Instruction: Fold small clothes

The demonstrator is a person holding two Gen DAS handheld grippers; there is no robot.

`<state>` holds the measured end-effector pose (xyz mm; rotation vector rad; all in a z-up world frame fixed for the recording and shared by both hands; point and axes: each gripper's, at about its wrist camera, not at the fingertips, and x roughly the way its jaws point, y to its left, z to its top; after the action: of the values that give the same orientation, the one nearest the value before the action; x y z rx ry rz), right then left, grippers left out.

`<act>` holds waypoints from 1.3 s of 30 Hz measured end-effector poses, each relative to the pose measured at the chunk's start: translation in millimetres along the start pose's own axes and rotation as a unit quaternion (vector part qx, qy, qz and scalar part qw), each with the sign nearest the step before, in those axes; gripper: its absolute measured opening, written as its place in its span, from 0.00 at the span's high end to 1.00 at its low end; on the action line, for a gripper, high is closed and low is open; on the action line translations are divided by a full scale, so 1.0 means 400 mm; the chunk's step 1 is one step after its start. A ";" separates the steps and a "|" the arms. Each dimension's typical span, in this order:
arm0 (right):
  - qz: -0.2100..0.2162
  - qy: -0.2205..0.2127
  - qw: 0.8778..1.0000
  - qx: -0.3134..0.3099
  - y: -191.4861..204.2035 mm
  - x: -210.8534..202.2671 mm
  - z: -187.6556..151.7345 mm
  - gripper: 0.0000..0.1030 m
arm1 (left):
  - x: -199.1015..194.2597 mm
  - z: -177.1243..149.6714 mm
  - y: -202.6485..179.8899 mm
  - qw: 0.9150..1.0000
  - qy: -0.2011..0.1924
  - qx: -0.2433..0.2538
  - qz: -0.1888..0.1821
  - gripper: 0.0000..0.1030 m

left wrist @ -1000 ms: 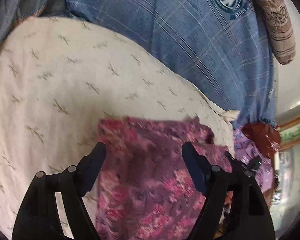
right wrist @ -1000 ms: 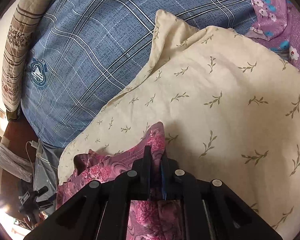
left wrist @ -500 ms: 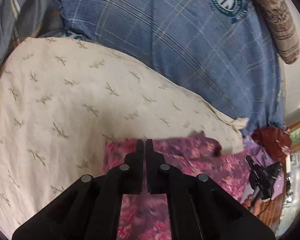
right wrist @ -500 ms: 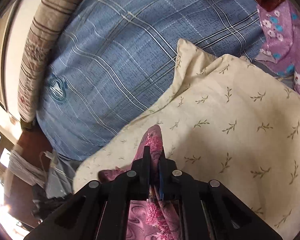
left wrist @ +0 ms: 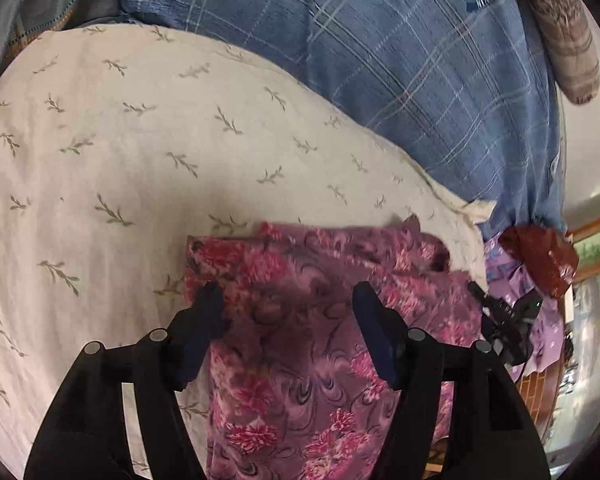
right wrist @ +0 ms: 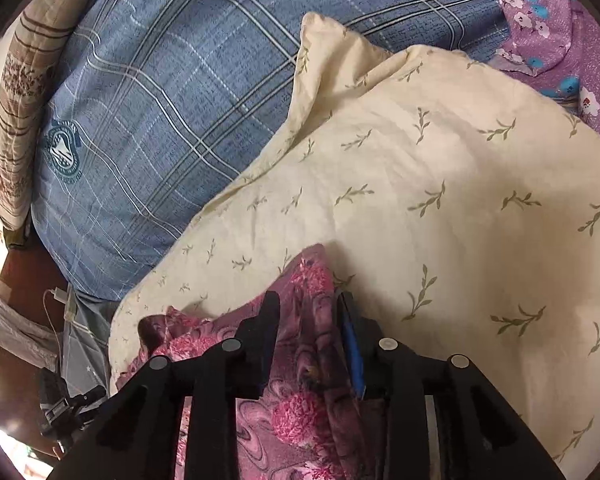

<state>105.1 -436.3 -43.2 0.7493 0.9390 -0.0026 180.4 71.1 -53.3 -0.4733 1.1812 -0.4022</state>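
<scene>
A small pink-and-purple floral garment [left wrist: 320,320] lies folded on a cream leaf-print pillow [left wrist: 140,152]. My left gripper [left wrist: 286,300] is open just above the garment, its fingers apart over the folded near edge. In the right wrist view the same garment [right wrist: 304,320] lies between the fingers of my right gripper [right wrist: 308,300], which is open with a corner of the cloth loose between the jaws. The cream pillow [right wrist: 460,200] stretches to the right.
A blue plaid pillow [left wrist: 420,60] lies beyond the cream one, also in the right wrist view [right wrist: 160,100]. A striped brown bolster [left wrist: 564,32] lies at the far edge. Purple flowered cloth [right wrist: 548,20] lies at the back right. A small tripod [left wrist: 504,320] stands off the bed.
My left gripper was shut half a second ago and is open now. My right gripper has opened and let go of the garment corner, which has dropped lower onto the pillow.
</scene>
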 end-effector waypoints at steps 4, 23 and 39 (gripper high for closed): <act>-0.004 0.008 0.999 -0.037 0.027 -0.006 -0.006 0.83 | 0.014 -0.015 -0.017 1.000 0.011 0.004 0.004 0.91; -0.003 -0.024 0.999 -0.043 0.025 -0.208 -0.079 0.56 | -0.145 -0.091 -0.017 1.000 -0.015 0.012 0.002 0.36; 0.008 0.044 0.999 -0.023 -0.091 -0.336 -0.392 0.95 | -0.166 -0.417 0.120 0.994 0.023 -0.087 -0.056 0.50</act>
<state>-102.6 -414.0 -22.8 0.7177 1.0136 0.0658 3.9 123.2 -78.4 -0.6873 1.2438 -0.4096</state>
